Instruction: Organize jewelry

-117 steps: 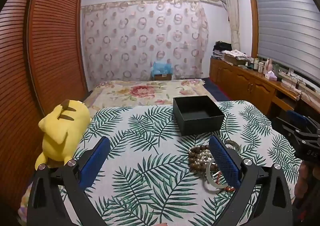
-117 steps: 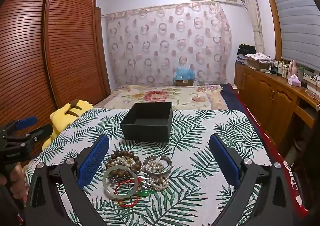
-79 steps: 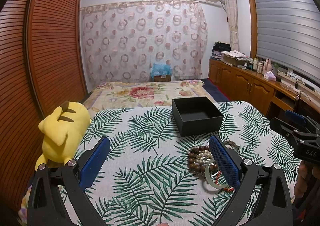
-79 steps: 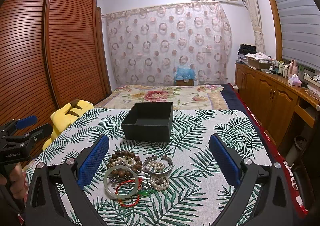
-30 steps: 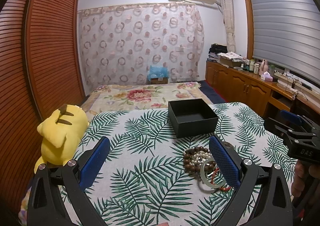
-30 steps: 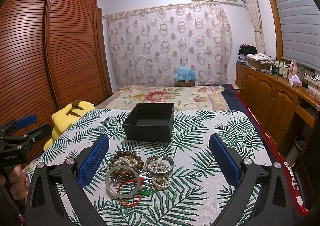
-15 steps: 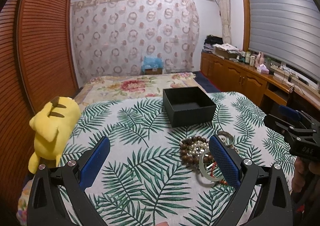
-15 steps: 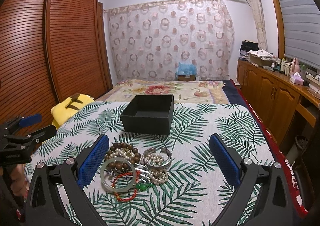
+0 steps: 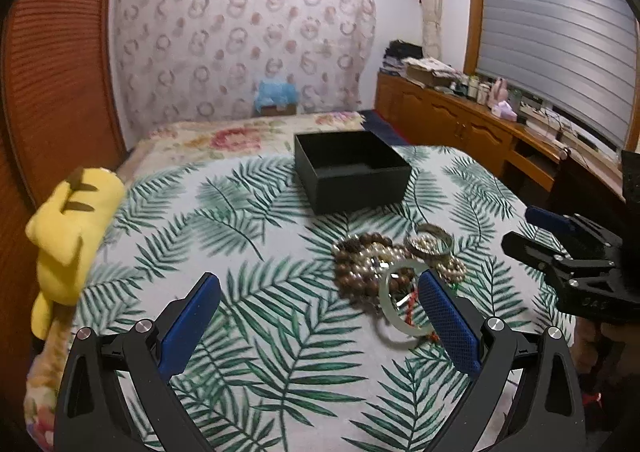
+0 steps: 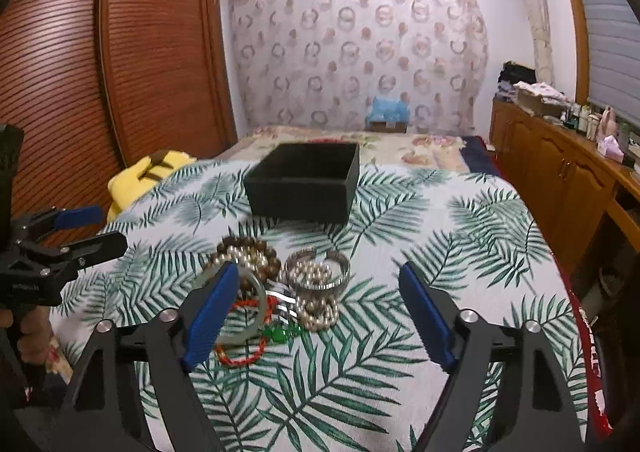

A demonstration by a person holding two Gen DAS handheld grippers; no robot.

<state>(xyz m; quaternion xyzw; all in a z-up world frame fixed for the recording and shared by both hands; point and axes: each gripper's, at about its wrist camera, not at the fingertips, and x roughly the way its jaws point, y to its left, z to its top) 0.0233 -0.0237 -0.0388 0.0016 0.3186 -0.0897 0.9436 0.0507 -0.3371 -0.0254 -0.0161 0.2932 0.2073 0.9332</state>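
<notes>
**A:** Where does your jewelry sit?

**B:** Your pile of jewelry lies in one cluster on the leaf-print tabletop, just in front of the one black box, which stands open-topped with nothing visible inside. The cluster's long axis in the right wrist view runs from the far left to the near right, with its far-left end toward the box.

**A:** How many pieces?

**B:** You can count one brown wooden bead bracelet, one pale green bangle lying flat, one silver cuff with its gap turned toward the box, and one red cord bracelet at the near edge. There are pearl strands too, tangled; you cannot tell their number. A small green charm lies beside the red cord.

**A:** And your grippers?

**B:** Your left gripper hovers with its jaws spread wide, holding nothing; the bangle sits just by its right finger. Your right gripper is also spread wide, empty, with its left finger over the bangle's edge and the pile between the fingers.

**A:** Anything else?

**B:** One yellow plush toy lies at the tabletop's left edge.
</notes>
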